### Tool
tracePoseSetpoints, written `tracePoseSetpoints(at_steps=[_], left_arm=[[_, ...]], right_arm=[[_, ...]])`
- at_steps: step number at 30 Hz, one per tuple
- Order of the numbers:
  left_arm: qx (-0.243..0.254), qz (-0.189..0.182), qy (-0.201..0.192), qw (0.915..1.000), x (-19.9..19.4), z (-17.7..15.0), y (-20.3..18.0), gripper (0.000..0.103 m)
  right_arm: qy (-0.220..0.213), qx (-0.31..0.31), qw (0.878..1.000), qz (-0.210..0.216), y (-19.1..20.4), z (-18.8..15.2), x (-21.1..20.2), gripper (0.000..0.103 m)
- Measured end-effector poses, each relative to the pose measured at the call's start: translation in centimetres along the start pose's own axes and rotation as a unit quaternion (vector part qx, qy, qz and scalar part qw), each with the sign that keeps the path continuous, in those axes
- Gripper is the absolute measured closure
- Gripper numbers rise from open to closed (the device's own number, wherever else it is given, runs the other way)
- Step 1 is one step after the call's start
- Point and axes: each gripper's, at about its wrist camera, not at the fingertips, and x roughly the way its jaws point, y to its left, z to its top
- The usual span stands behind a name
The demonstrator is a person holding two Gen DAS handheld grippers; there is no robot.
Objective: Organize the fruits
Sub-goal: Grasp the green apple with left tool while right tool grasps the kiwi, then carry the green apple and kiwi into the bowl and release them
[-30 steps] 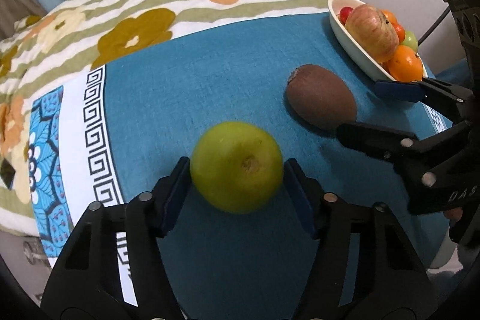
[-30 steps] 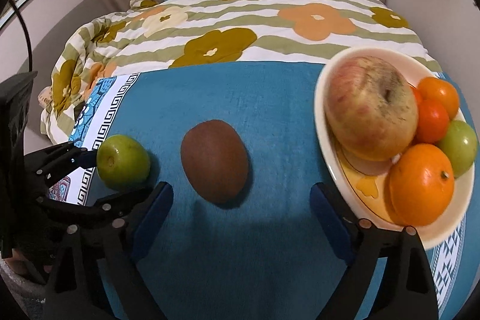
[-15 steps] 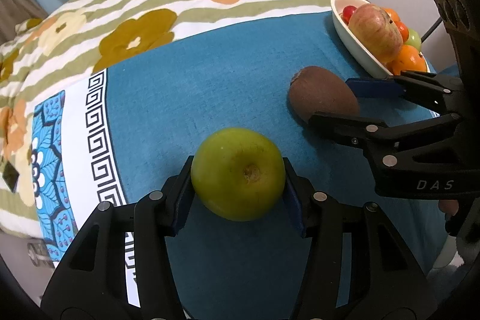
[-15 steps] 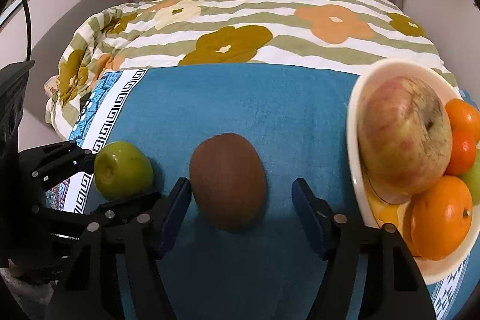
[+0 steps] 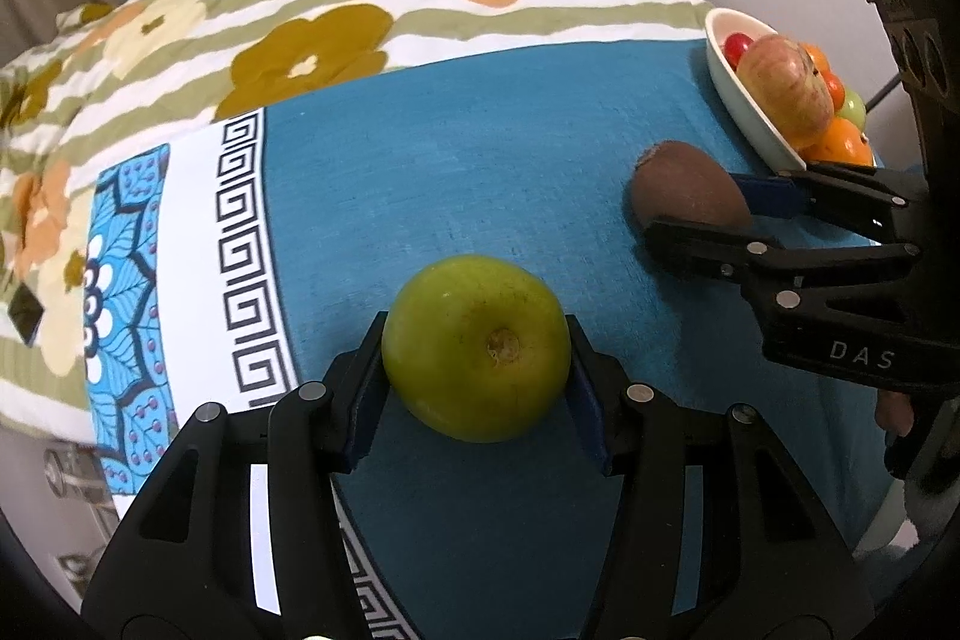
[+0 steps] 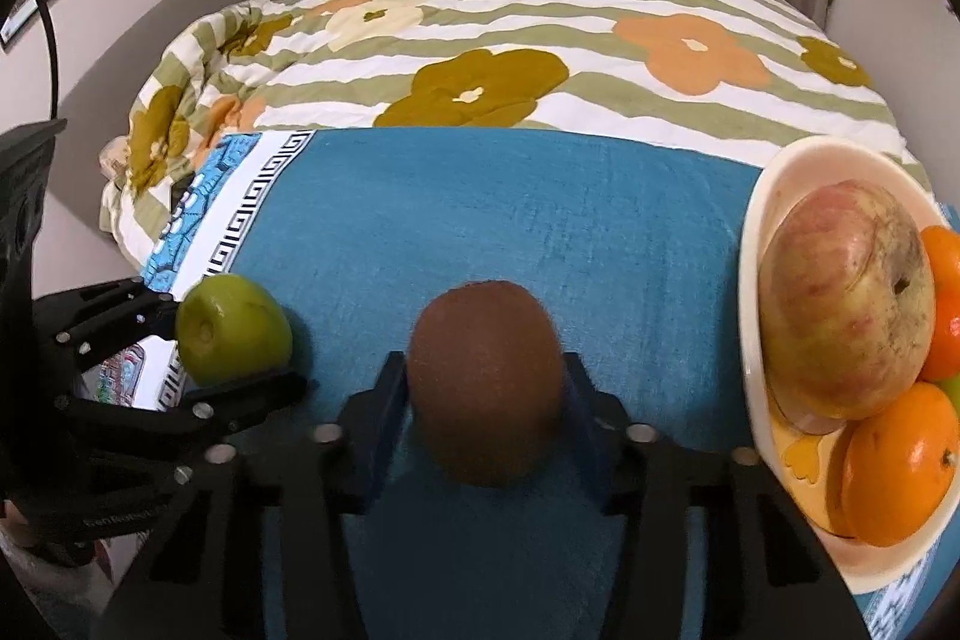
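On the teal cloth [image 6: 540,220], your left gripper [image 5: 477,388] clamps the smooth green apple [image 5: 477,346], while your right gripper [image 6: 486,400] is closing its jaws around the fuzzy brown kiwi [image 6: 486,376], pads at its sides. Only your right view shows the cream bowl [image 6: 753,280] wide, glossy oranges beside a mottled apple; your left crops it, and the kiwi's underside stays hidden.

Bed [image 6: 600,40] carries blue cloth [image 6: 480,208], quilt [image 5: 372,16].
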Motion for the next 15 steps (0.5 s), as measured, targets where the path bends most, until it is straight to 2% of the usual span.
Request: tracePoseSetpoints(at_steps=[8,15], left_arm=[[-0.020,0.009,-0.017,0.9996,-2.4,0.6,-0.3,0.046],[-0.019,0.003,-0.027,0.9995,-4.5,2.6,-1.8,0.046]], right_arm=[[-0.021,-0.004,1.000,0.006,-0.2,0.1,-2.7,0.060],[-0.047,0.011,0.999,0.010,-1.6,0.5,-6.3,0.060]])
